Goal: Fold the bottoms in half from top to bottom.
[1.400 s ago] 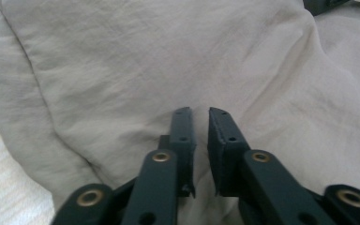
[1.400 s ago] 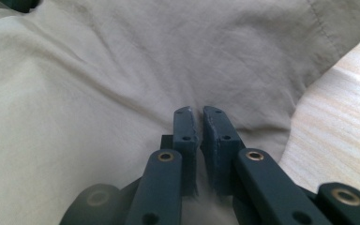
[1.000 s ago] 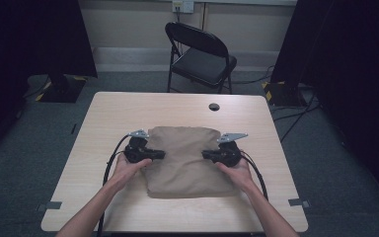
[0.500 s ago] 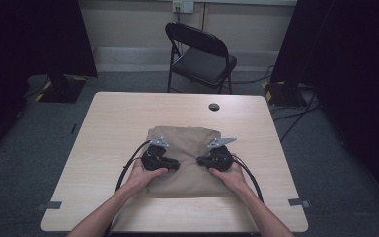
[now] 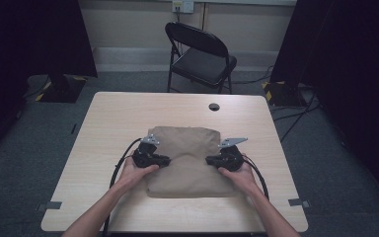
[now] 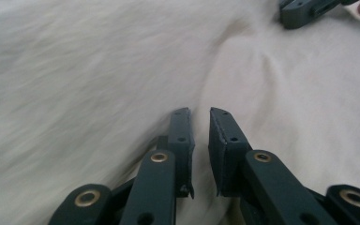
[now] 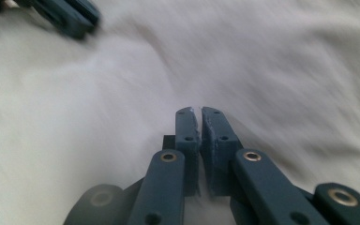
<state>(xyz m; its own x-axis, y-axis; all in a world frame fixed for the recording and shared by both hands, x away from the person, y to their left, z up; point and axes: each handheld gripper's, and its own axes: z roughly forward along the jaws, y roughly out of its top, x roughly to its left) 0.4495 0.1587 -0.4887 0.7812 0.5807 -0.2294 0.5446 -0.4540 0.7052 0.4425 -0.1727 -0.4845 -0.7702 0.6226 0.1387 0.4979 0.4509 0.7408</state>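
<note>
I look down on a dim room with dark curtains at both sides, a black folding chair (image 5: 202, 54) beyond the far edge, and a pale wooden desk (image 5: 108, 123) with a round cable hole (image 5: 214, 106) near that edge; the tan folded cloth (image 5: 187, 165) lies on the near middle of the desk, squarish, its slightly longer axis running from me toward the chair, its far edge square to the desk's. Half a second ago both hands sat closer together on the cloth; now they have drawn apart to its left and right edges, which I judge to be a smoothing stroke, so flattening seems nearly done. The left gripper (image 6: 199, 112) rests on the cloth's left edge; its jaws have just been closing and stand a narrow slit apart, with nothing between them. The right gripper (image 7: 200, 109) lies on the right edge, jaws pressed together, pinching nothing that I can see.
</note>
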